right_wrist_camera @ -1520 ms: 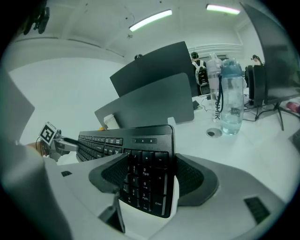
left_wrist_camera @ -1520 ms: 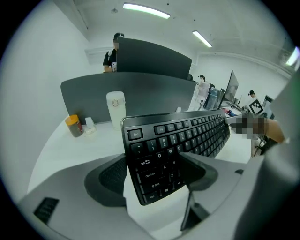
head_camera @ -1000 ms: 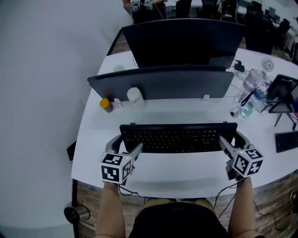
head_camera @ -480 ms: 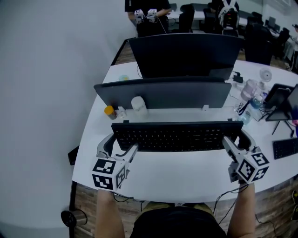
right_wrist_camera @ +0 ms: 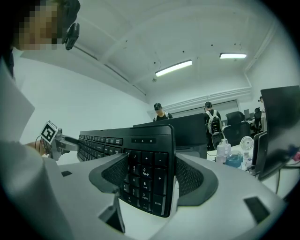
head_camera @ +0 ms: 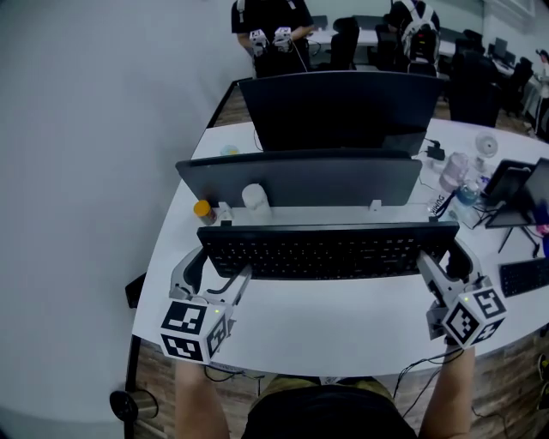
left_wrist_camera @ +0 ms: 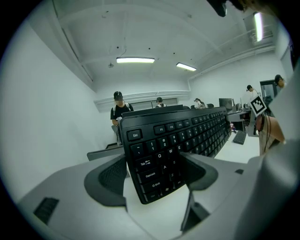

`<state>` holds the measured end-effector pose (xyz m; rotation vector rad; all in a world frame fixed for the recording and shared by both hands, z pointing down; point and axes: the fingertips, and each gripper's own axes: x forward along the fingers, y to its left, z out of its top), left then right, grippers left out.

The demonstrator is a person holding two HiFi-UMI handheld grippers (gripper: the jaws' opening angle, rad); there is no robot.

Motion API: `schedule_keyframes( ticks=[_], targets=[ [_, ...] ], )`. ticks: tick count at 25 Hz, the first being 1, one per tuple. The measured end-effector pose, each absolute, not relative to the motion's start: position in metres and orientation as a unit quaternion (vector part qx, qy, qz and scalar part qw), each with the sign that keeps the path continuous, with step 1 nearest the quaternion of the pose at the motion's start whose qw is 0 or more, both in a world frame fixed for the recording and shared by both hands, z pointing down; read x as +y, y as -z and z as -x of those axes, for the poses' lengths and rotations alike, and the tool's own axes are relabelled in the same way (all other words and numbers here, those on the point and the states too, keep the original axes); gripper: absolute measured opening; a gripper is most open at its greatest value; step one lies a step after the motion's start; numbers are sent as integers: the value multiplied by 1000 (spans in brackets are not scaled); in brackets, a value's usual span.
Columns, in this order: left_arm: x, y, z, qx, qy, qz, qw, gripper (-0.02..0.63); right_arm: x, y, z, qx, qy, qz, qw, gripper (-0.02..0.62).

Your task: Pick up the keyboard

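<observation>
A long black keyboard (head_camera: 326, 253) hangs level above the white desk (head_camera: 343, 330), held by its two short ends. My left gripper (head_camera: 210, 264) is shut on the left end, with its fingers (head_camera: 185, 271) on either side of the Esc and Tab corner (left_wrist_camera: 154, 159). My right gripper (head_camera: 448, 259) is shut on the right end, clamping the number pad (right_wrist_camera: 145, 176). In the left gripper view the keyboard (left_wrist_camera: 187, 133) runs away to the right. In the right gripper view the keyboard (right_wrist_camera: 108, 140) runs away to the left.
Behind the keyboard stand a grey panel (head_camera: 300, 176) and a dark monitor (head_camera: 343, 107). A white cup (head_camera: 255, 197) and an orange-capped jar (head_camera: 202, 208) sit at the panel's foot. Bottles (head_camera: 455, 171), a tablet stand (head_camera: 513, 180) and a second keyboard (head_camera: 525, 276) crowd the right. People stand at the back (head_camera: 266, 26).
Both grippers have risen with the keyboard between them, lifting it off the desk. It now looks larger and hides more of the grey panel's foot.
</observation>
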<state>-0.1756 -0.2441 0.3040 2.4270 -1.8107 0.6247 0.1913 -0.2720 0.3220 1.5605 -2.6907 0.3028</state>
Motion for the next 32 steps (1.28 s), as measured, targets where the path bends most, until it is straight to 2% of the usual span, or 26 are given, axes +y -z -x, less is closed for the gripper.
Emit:
schedule_keyframes(
  ticks=[16,32],
  targets=[
    [-242,-247,155,-576,-162,-801,-34,351,-254,-262,-213,-856,-36,-515,-31,308],
    [-256,-234,133,-575,-166,-799,-57,353,-262,-257,-235,-850,-26,-524,-49,307]
  ],
)
